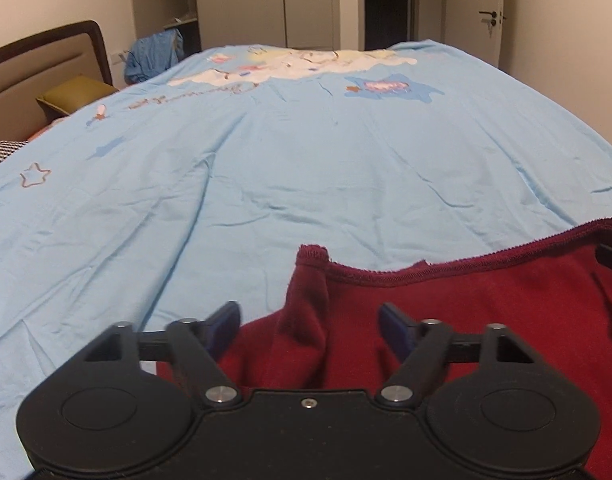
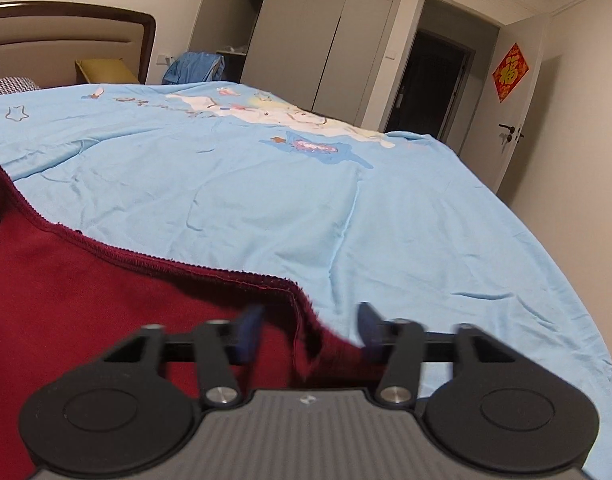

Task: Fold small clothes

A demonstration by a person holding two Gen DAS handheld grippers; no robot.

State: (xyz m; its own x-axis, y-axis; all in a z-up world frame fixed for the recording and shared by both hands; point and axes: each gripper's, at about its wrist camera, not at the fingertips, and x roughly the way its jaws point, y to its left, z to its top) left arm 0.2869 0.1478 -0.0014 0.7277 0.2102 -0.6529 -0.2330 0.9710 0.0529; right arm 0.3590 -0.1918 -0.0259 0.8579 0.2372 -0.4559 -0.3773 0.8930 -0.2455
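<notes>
One red garment (image 1: 466, 320) lies on the light-blue bedsheet (image 1: 286, 180), hem edge raised at both corners. Left gripper (image 1: 310, 326) and right gripper (image 2: 308, 332) each straddle a corner, fingers spread, not clamped.

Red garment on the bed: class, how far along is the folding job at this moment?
Done: the red garment lies on the blue bedsheet, no fold visible. In hand: left claw and right claw are open, each astride a far corner of its hemmed edge, gripping nothing. Left: closing on the corners and all folds.
</notes>
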